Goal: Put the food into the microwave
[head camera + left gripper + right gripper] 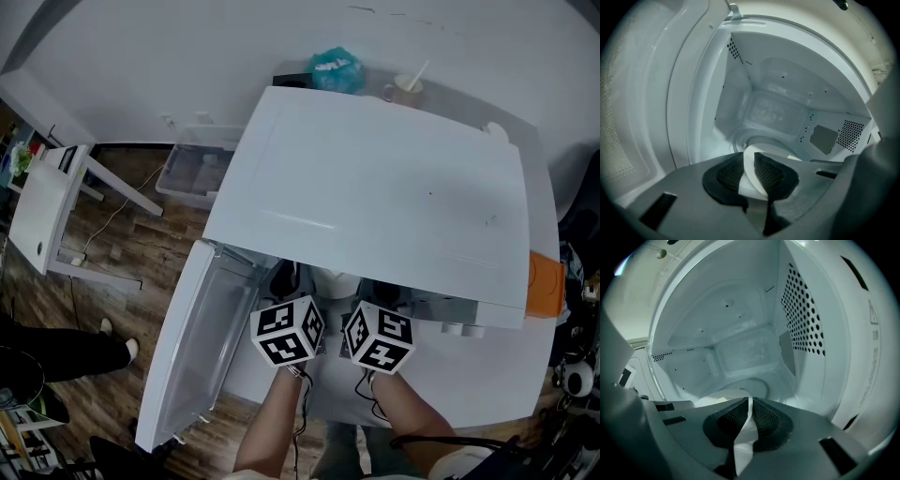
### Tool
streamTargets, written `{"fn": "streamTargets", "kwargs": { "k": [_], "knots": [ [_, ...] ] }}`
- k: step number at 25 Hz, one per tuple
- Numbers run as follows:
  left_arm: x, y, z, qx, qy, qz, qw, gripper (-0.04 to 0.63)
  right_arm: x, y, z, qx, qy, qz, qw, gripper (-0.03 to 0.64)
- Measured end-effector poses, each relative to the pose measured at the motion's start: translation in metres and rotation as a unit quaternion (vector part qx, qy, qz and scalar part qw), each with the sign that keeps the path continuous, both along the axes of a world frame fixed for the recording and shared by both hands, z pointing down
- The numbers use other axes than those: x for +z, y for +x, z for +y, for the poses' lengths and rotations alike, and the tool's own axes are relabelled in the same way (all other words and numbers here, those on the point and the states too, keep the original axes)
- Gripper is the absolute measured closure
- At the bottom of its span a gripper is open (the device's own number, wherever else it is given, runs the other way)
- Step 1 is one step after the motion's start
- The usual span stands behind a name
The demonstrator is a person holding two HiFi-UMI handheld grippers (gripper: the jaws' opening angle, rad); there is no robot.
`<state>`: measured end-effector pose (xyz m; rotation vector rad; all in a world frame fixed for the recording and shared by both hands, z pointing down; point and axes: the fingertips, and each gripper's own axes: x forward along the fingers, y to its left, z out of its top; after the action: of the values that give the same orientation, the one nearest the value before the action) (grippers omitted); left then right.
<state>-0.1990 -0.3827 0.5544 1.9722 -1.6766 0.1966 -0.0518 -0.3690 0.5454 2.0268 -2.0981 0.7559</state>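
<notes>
Holding the plate (746, 183) inside the microwave (375, 187), your left gripper (751, 169) and right gripper (748, 414) each clamp its rim; next, lower it onto the turntable (757, 383) at 12 o'clock.

left claw (750, 174) grey, black mesh pads (769, 173) | right claw (749, 419) alike | cubes (290, 330): black-white markers

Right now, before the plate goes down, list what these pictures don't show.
- Food: in both gripper views only the white rim of the plate shows. The bodies of the left gripper and the right gripper cover the rest.
- Whether the plate touches the turntable: the same gripper bodies cover where they would meet.
- Head view: the top of the microwave hides the cavity and the plate.
</notes>
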Motion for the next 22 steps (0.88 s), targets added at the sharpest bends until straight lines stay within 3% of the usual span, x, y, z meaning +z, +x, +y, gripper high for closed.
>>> {"fn": "streamTargets", "kwargs": {
  "k": [6,15,22],
  "knots": [
    [-0.001,0.000,-0.003,-0.003,0.011,-0.002,0.9999,0.528,0.000,0.001,0.000,0.000,0.001,-0.003,1.000,0.595],
    [-0.005,-0.008,0.007,-0.034,0.019,-0.016,0.9991,0.528,-0.019,-0.008,0.005,-0.026,0.049,0.051,0.997,0.595],
    [-0.016,-0.016,0.026,-0.049,0.021,-0.016,0.9984,0.528,-0.022,-0.010,0.020,-0.046,0.043,0.048,0.997,0.595]
  ]
}}
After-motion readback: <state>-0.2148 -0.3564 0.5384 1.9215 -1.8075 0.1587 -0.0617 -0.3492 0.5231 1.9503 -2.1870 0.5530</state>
